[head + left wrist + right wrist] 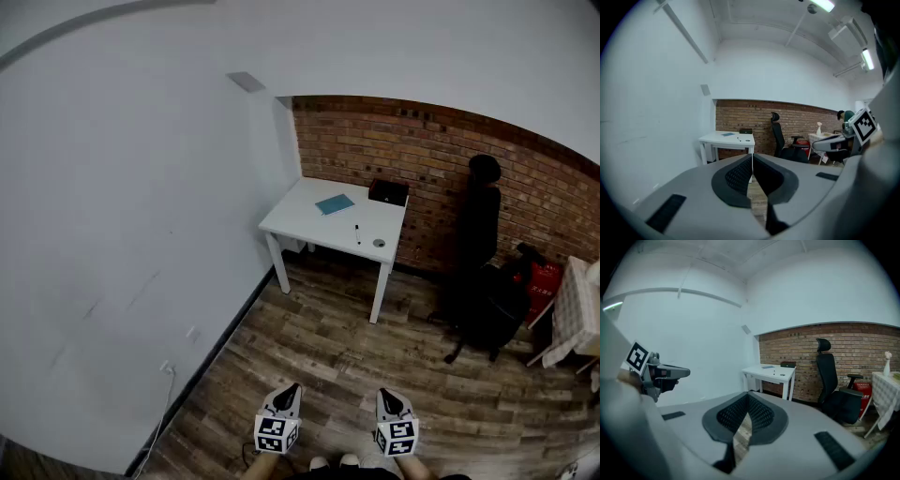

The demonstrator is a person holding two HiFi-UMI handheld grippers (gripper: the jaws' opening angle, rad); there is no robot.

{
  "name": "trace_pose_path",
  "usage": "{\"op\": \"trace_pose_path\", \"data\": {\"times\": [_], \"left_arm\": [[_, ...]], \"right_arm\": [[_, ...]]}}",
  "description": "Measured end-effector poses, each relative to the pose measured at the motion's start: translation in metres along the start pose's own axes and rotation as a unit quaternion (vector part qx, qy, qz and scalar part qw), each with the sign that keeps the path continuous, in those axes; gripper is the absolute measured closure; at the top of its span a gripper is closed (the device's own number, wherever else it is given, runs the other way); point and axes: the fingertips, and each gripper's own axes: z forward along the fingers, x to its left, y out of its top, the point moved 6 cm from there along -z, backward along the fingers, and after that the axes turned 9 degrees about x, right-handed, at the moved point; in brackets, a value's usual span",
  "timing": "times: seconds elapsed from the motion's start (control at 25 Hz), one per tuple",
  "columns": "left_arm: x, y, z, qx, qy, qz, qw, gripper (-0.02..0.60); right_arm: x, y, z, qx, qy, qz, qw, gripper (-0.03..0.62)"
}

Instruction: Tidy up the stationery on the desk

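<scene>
Left gripper (289, 390): jaws pressed together, nothing between. Right gripper (388, 396): likewise closed, empty. Both side by side over wood floor (309, 356), well apart from white desk (298, 212) in corner. On desk: blue notebook (335, 203), pen (357, 233), black box (388, 192) at back.

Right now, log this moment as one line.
left gripper: shut, empty | right gripper: shut, empty | white rectangular desk: across the floor | on it: blue flat notebook, black pen, black box
</scene>
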Motion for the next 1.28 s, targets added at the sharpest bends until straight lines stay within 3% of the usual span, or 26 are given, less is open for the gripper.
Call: {"op": "trace_pose_path", "data": {"times": [0.24,0.96,1.28], "left_arm": [[0.002,0.004,0.008,-0.003,-0.008,0.009,0.9999,0.565],[-0.014,0.007,0.020,0.002,-0.015,0.009,0.9998,0.565],[-0.023,0.006,0.023,0.004,-0.011,0.006,0.9999,0.565]], "right_arm": [[0.007,0.011,0.012,-0.021,0.010,0.010,1.000,0.571],[-0.006,-0.003,0.018,0.008,0.006,0.037,0.999,0.571],[-0.004,-0.007,0.015,0.008,0.024,0.033,0.999,0.571]]}}
